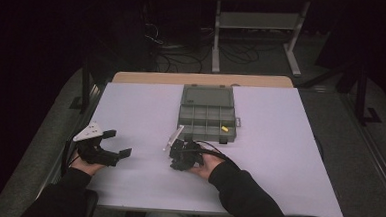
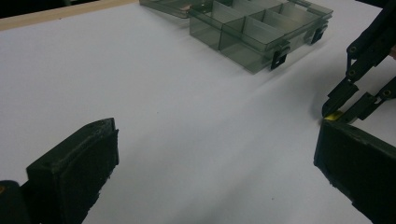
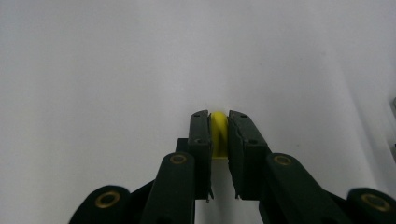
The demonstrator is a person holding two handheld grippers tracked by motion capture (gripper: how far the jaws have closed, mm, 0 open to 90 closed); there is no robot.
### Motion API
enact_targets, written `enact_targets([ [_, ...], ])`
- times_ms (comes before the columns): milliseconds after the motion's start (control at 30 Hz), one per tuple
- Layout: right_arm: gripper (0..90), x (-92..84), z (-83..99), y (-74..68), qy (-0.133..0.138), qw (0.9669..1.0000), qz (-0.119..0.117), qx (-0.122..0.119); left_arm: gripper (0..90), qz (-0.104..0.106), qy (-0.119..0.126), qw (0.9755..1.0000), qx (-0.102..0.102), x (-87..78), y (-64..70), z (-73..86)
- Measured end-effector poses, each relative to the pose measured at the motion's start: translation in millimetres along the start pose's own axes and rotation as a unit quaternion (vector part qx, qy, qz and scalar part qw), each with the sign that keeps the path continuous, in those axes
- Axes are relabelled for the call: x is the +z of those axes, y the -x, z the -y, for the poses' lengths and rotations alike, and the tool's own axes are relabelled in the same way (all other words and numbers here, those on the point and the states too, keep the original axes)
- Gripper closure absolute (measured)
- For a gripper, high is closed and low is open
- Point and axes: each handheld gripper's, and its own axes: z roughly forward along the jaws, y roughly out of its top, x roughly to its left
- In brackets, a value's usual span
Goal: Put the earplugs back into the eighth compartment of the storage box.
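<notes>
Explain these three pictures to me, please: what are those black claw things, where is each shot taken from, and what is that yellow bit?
No robot here: a person sits at a white table and holds a hand-operated claw tool in each hand. The high view looks down from above the person. There the left gripper rests on the table with its fingers wide apart and nothing between them. The right gripper sits just in front of a grey compartment box whose lid is open; one yellow piece already lies in a compartment.

The other two pictures come from small cameras riding on the tools, looking along their fingers. In the right gripper view, the fingers are pressed on a small yellow piece at the table surface.
</notes>
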Motion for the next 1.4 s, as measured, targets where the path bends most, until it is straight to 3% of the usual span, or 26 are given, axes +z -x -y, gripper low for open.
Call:
enact_targets([
  [867,78.9,-48.9,5.5,14.1,0.035,0.9986,0.035,0.019,0.0,-0.001,-0.001,1.0000,-0.001,0.0,-0.4,0.1],
  [1100,78.9,-67.6,9.1,23.2,0.040,0.9973,0.055,0.026,0.0,-0.001,-0.001,1.0000,0.000,0.0,-0.3,0.0],
  [1400,78.9,-95.9,23.7,43.6,0.042,0.9939,0.086,0.054,0.0,-0.002,-0.001,1.0000,0.002,0.0,-0.4,-0.1],
])
